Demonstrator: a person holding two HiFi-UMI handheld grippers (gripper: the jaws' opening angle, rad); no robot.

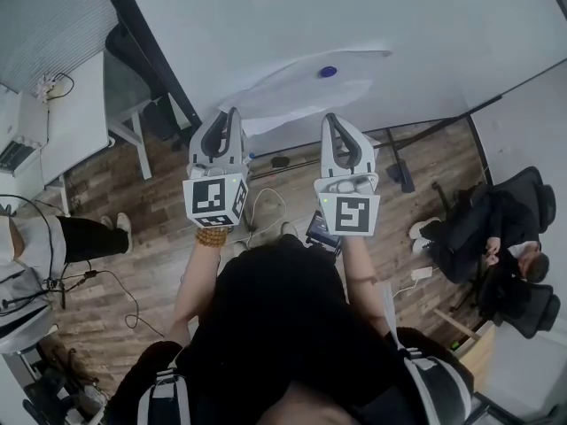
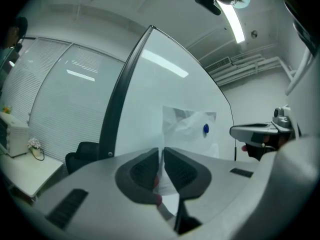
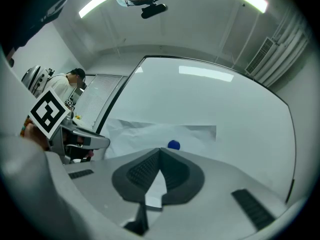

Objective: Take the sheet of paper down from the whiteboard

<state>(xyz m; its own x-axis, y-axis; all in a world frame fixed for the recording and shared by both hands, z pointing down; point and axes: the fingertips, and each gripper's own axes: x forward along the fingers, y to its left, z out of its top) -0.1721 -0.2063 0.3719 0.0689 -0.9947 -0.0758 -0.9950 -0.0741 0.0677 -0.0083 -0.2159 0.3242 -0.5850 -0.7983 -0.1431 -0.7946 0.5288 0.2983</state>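
A white sheet of paper (image 1: 301, 87) hangs crumpled on the whiteboard (image 1: 372, 16), pinned by a blue magnet (image 1: 328, 72). My left gripper (image 1: 232, 113) points at the sheet's lower left corner. In the left gripper view the jaws (image 2: 161, 156) stand shut with the paper (image 2: 190, 129) edge running down between the pads, and the magnet (image 2: 205, 129) sits further along the board. My right gripper (image 1: 335, 118) is at the sheet's lower edge. Its own view shows it (image 3: 160, 151) shut, white paper (image 3: 145, 134) caught between the pads just under the magnet (image 3: 173, 145).
The whiteboard's stand feet (image 1: 399, 162) rest on the wood floor below the board. A white desk (image 1: 71, 113) stands at the left, a black office chair (image 1: 505, 228) at the right. A person (image 1: 35, 246) stands at the left edge, with cables (image 1: 115, 282) on the floor.
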